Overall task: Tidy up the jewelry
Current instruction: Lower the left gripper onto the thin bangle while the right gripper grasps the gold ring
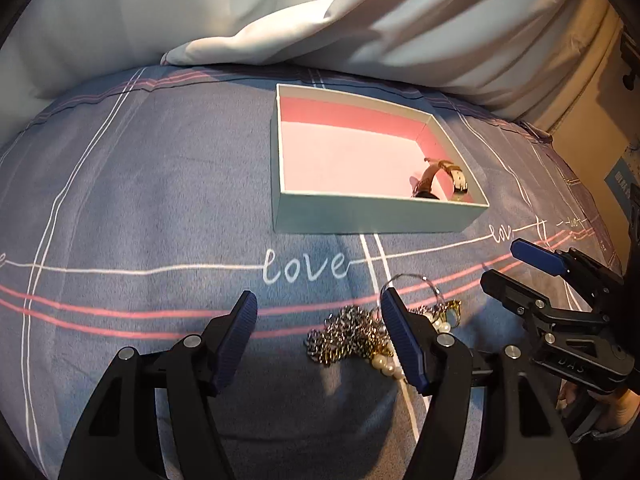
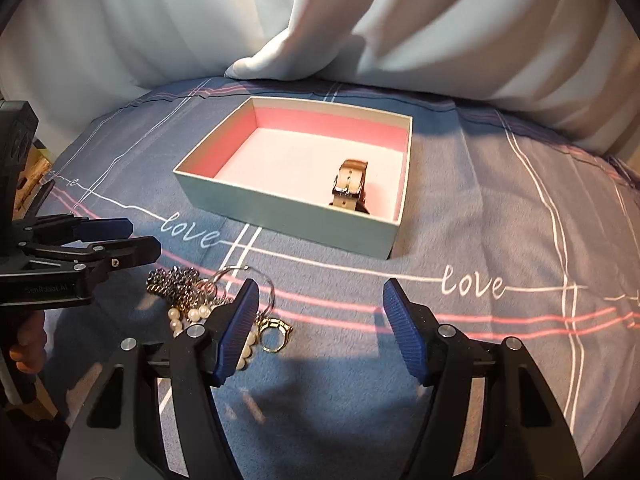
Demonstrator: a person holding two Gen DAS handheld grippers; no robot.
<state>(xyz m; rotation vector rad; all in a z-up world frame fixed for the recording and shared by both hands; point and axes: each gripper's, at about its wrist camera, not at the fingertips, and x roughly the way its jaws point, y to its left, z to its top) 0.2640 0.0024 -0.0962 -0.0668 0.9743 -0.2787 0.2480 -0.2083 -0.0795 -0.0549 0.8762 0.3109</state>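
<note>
Both claws hover with nothing in them above the near part of the bedspread (image 1: 152, 184). The left gripper (image 1: 320, 338) has its jaws apart over bare cloth, with the jewelry heap just off its right finger; the right gripper (image 2: 320, 334) is likewise spread, and its left finger stands in front of the same heap. No earlier view is given, so I judge only that each is set wide to straddle a piece, not to pinch one yet.

Nearest lies the tangle: a dark metal chain (image 1: 346, 332), a string of pearls (image 2: 188, 316), a thin wire hoop (image 2: 244, 280) and a gold ring (image 2: 276, 334), all touching or overlapping in one pile near the front edge of the bed, between the two grippers. Lying mixed like this, they probably need separating before any single lift.

Farther on, past the printed "love" line, sits the open box (image 2: 280, 216), pink inside, well apart from the pile. A watch (image 2: 350, 188) already rests in its near right corner, so sorting looks begun, with most of the floor free for the rest.

Behind it, along the far edge, white bedding (image 1: 400, 20) is bunched.
</note>
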